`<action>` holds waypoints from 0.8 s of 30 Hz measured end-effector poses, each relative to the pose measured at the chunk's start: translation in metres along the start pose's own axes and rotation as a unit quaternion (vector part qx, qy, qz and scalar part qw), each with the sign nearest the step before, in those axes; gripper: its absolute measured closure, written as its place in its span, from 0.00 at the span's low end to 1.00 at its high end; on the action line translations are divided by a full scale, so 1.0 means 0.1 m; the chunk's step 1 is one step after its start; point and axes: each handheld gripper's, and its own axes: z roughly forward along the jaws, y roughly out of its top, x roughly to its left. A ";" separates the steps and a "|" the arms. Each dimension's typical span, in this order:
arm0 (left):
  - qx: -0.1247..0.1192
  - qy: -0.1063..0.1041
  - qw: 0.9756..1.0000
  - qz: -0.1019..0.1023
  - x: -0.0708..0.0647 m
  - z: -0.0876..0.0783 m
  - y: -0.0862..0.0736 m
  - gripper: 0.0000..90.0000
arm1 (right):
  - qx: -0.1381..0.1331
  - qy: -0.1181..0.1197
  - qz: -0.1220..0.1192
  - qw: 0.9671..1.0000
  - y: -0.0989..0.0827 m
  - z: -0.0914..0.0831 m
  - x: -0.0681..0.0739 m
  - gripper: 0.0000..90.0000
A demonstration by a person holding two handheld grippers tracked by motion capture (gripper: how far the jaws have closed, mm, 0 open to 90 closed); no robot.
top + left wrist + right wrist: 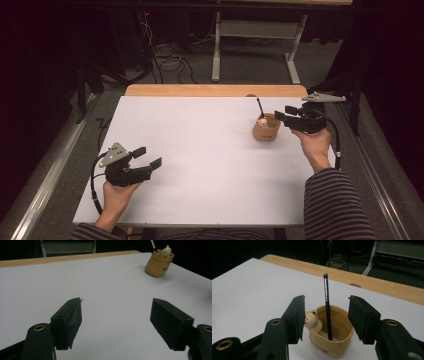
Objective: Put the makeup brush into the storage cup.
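A tan cup (pixel 266 130) with a small bear figure (pixel 312 320) on its rim stands at the right of the white table (pixel 200 145). A black brush (pixel 327 307) stands upright in the cup, bristles up. My right gripper (pixel 284 113) hovers just right of the cup, open. In the right gripper view its jaws (pixel 327 301) frame the brush and the cup (pixel 332 340) without touching either. My left gripper (pixel 148 156) rests low at the front left, open and with nothing in it. In the left gripper view the jaws (pixel 117 303) point toward the distant cup (pixel 158 263).
A wooden strip (pixel 215 90) borders the table's far edge. Beyond it stand a grey desk frame (pixel 216 50) and loose cables (pixel 167 60) on the floor. A dark rail (pixel 55 165) runs along the table's left side.
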 end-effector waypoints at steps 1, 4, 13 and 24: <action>0.000 0.000 1.000 0.000 0.00 0.00 0.00 0.29 | -0.004 0.000 -0.001 1.000 0.00 -0.02 0.01 0.54; -0.003 0.001 1.000 0.003 0.00 0.00 0.00 0.29 | -0.006 0.003 -0.010 1.000 0.00 -0.10 0.05 0.54; -0.018 0.006 1.000 0.004 -0.01 0.00 0.01 0.28 | -0.017 0.032 -0.003 0.999 -0.06 -0.27 0.10 0.51; -0.025 0.005 1.000 -0.002 -0.01 0.01 0.01 0.28 | -0.029 0.025 -0.005 0.999 -0.19 -0.47 0.10 0.42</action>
